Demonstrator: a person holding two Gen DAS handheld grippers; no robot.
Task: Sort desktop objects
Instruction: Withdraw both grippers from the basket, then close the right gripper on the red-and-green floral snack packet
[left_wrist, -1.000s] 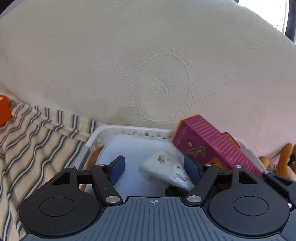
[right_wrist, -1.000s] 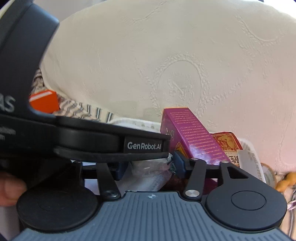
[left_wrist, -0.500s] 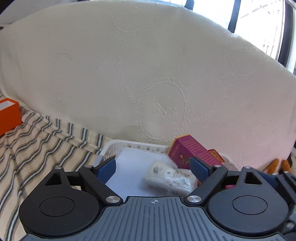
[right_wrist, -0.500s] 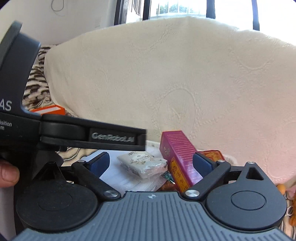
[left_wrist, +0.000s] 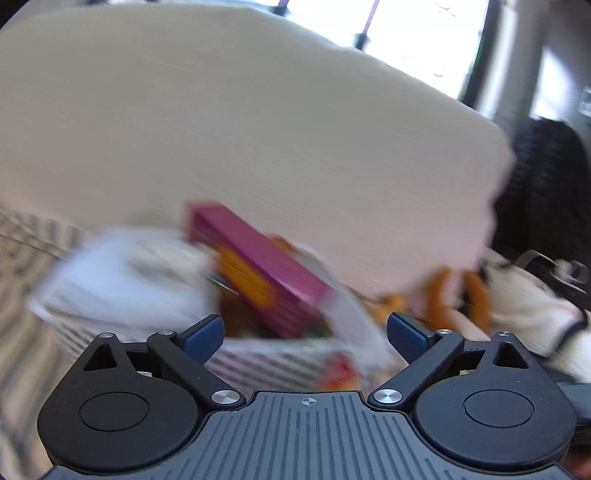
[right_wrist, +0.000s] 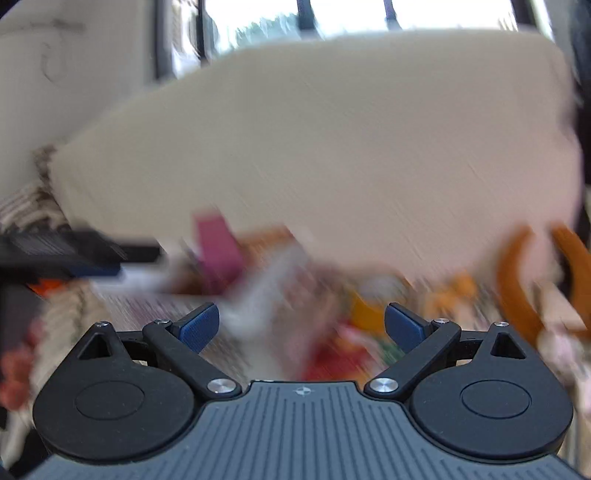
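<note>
Against the cream embossed cushion (left_wrist: 258, 129), a white plastic basket (left_wrist: 110, 284) holds a magenta carton (left_wrist: 258, 258), tilted, its long axis rising toward upper left; the blur hides finer detail. Left gripper (left_wrist: 304, 332) jaws, just widened, stand released and empty; right gripper (right_wrist: 301, 328) likewise.

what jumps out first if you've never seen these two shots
The magenta box standing tilted in the white basket at centre left, in front of the big cream cushion. Below, the left gripper gapes open, empty; everything else is motion-blurred.
</note>
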